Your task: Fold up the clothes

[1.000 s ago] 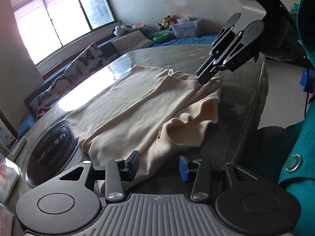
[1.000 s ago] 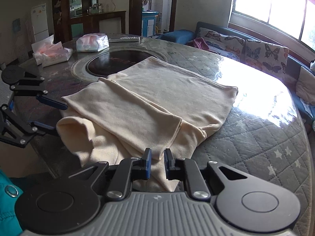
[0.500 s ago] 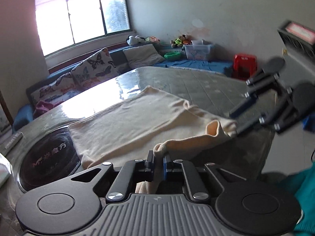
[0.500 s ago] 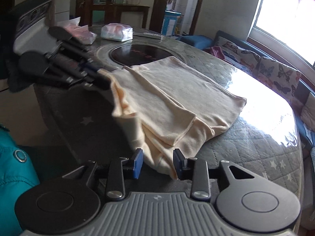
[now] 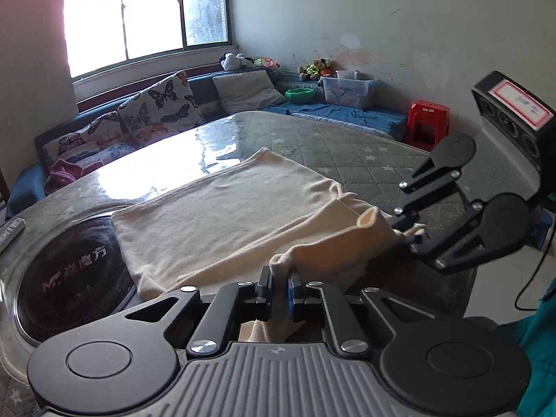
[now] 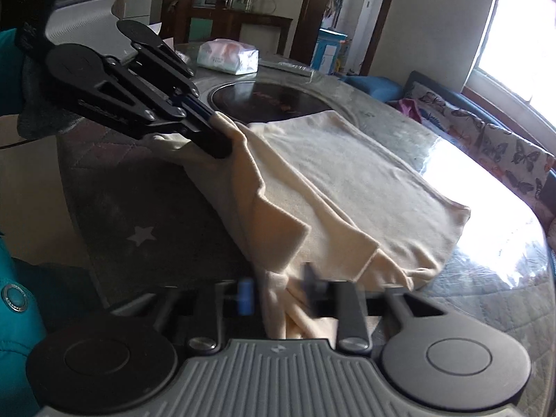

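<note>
1. Quilted grey table cover (image 5: 365, 160) with white stars, under a clear glossy sheet, is the work surface, and its near edge sits right below both grippers.
2. Closest in the left wrist view, the left gripper (image 5: 279, 283) has its jaws pinched together on a bunched edge of the cream garment (image 5: 222, 215), though they are easing slightly apart at this moment with cloth between them.
3. Closest in the right wrist view, the right gripper (image 6: 278, 292) is motion-blurred; its jaws are closing with the hanging near edge of the garment between them, and the left wrist view shows cloth caught at its tips.
4. Between the 2 grippers the near edge is raised off the table and sags, while the rest of the garment lies flat, partly folded, reaching toward the dark round inset (image 5: 66, 274).
5. Farther off are a tissue pack (image 6: 227, 56), butterfly cushions (image 5: 153, 111) and a bright window (image 5: 149, 17).
6. Risk, as I judge it: both holds take only a small pinch of soft knit, so a quick lift could pull cloth free from either side.
7. Uneven travel of the 2 hands would skew the fold or drag the flat part across the slick sheet.
</note>
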Tool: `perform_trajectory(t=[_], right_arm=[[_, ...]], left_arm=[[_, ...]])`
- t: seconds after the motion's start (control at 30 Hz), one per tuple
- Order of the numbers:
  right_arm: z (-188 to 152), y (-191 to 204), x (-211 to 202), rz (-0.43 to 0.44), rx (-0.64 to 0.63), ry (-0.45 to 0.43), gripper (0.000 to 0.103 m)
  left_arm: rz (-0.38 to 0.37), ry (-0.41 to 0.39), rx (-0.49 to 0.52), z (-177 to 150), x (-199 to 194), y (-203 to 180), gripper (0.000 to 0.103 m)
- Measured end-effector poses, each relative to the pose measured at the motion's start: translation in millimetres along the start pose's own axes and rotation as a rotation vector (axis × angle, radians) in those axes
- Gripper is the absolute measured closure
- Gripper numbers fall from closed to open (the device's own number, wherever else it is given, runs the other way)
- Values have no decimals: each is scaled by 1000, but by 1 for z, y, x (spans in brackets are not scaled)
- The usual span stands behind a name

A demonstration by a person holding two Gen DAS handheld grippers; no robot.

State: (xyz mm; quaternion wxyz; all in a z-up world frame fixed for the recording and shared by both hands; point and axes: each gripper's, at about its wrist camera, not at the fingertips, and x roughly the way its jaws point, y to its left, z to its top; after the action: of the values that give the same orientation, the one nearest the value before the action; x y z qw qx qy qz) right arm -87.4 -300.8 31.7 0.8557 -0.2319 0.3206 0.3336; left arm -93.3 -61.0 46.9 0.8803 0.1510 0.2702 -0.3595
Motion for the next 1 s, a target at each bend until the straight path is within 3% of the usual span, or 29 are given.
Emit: perform_trajectory(t=[0.2,0.23,0.3,0.47,0.57,0.7,1.0], right_arm=[[10,-17,-4,24,80,-18,93],[12,-20,-5,26,101,-27,94],[18,-27,-5,27,143,-34,94],[27,-37,-4,22,185,-52,94],[29,-42,-3,13,206,-54,94],[27,-43,-2,1,238,-58,94],[15,-36,-25,-3,267,-112,95]], left_arm=[[26,4,36,-18,-13,-5,79],[41,8,47,-22,-14,-6,70],[73,10,81,-29,-17,-9,62],[137,8,150,-40,-14,-12,62],[173,-6,204,-47,-11,-13,65],[156,-39,177,-50,-16,-9,89],[112,-100,103,-36,-43,-12,92]])
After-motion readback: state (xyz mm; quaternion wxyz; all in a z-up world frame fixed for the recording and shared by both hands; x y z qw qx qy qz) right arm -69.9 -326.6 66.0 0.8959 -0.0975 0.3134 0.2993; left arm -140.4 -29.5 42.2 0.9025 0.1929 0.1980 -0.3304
